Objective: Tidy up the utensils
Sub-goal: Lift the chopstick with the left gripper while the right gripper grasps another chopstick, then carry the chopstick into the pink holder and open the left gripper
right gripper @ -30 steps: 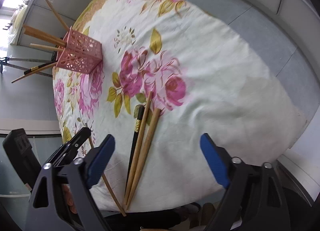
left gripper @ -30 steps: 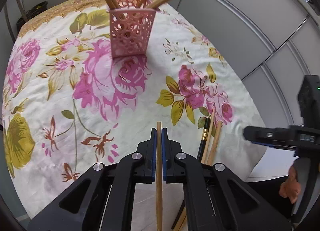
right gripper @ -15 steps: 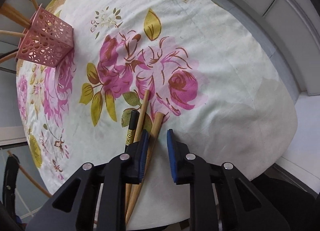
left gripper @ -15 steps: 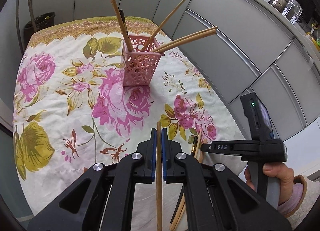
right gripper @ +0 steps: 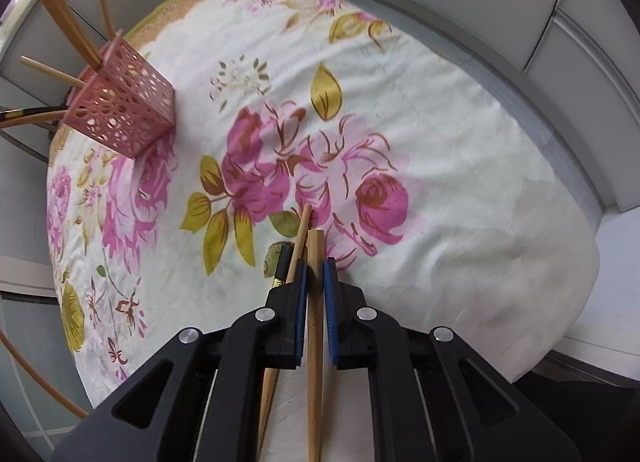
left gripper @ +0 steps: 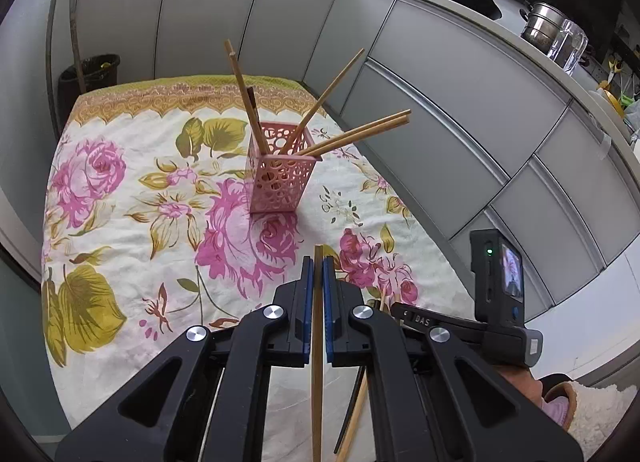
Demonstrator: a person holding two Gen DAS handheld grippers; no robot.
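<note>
Trash bin [left gripper: 90,74]: dark, at the far left beyond the table's end, against the grey cabinet fronts.
Tablecloth [left gripper: 120,190]: cream with pink roses and olive leaves, a gold border at the far edge; it covers the whole table.
Pink holder [left gripper: 280,176]: square perforated basket standing upright on the cloth, far centre in the left wrist view, far left [right gripper: 120,110] in the right wrist view.
Chopsticks in holder [left gripper: 244,98]: several wooden sticks plus a dark one, fanned out and leaning over the rim.
Left gripper [left gripper: 316,278]: blue pads closed onto a thin wooden chopstick [left gripper: 318,342], which runs straight between them, its tip poking out just past the fingertips, above the cloth.
Loose chopsticks [right gripper: 298,246]: a black one with a gold band and a pale wooden one lie side by side on the cloth near the near edge, touching the left finger of the right gripper.
Right gripper [right gripper: 315,278]: pads clamped on a thicker bamboo chopstick [right gripper: 315,326], its blunt end just beyond the tips, right beside the loose pair.
Writing: "DAS" in pale letters on the right gripper's body [left gripper: 424,320], seen from the left wrist; its screen and a green light show above.
Counter [left gripper: 500,34]: far right, with a black pan, a steel pot and a clear jug.
</note>
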